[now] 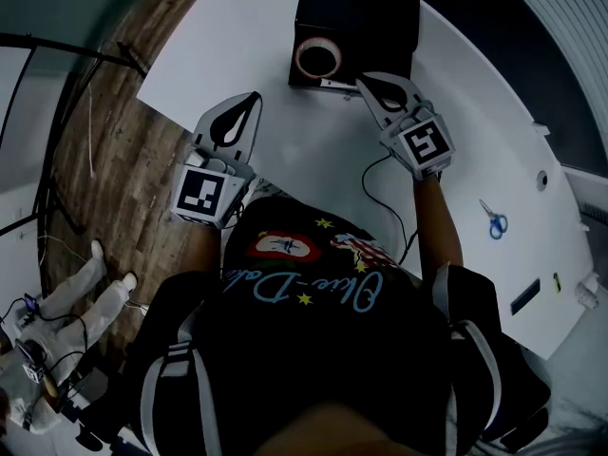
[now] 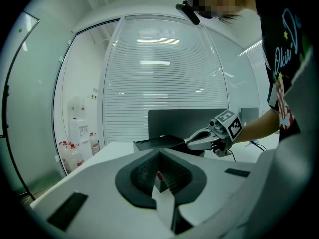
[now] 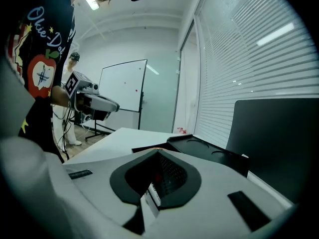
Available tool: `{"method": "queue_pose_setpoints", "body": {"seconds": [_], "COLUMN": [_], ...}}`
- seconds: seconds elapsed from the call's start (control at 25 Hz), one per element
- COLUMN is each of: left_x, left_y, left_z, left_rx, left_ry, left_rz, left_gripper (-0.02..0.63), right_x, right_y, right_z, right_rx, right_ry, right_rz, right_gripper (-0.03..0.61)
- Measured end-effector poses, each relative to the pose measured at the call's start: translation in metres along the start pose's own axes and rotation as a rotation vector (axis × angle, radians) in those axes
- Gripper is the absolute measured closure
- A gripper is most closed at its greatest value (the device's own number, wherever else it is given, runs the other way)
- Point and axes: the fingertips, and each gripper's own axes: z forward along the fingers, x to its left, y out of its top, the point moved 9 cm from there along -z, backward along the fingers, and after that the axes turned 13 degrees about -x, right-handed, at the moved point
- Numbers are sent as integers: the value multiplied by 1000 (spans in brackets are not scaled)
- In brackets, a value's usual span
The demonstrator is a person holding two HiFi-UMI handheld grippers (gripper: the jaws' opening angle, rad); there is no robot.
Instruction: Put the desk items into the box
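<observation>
A black open box (image 1: 366, 12) stands at the far side of the white table (image 1: 285, 150), with a roll of tape (image 1: 318, 60) inside it. My right gripper (image 1: 361, 81) hovers at the box's near rim, jaws shut, with nothing plainly between them. A thin pale strip (image 1: 334, 84) lies just left of its tip; I cannot tell whether it belongs to the box. My left gripper (image 1: 255, 96) hangs over bare table left of the box, jaws also shut and empty. The left gripper view shows the right gripper (image 2: 190, 143) at the box (image 2: 158, 143).
Blue-handled scissors (image 1: 492, 219) lie on the table at the right. A thin black cable (image 1: 380, 193) runs across the table near my body. The table's left edge (image 1: 166, 112) drops off to wooden floor. A dark monitor (image 2: 189, 118) stands behind the box.
</observation>
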Motion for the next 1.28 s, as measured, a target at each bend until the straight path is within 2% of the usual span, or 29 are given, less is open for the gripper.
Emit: {"method": "queue_pose_setpoints", "body": {"seconds": [0.2,0.56,1.0,1.28], "left_x": [-1,-12,-35,-46], "left_y": [3,12,16,20], "left_z": [-1,-5,-16,-25], "left_rx": [-31,-39,-67,-104], "left_ry": [1,-10,-66,-82], "left_rz": [-3,12,11,25], "left_gripper": [618,618,618,617], "right_x": [7,16,40,55], "right_y": [12,30,42,46], "right_z": [-12,-39,-72,-96], "right_rx": [-52,-116,-148,-170], "right_ry": [-51,-147,-194,-243], "right_rz": [32,72,54,79], "right_gripper": [578,578,578,578]}}
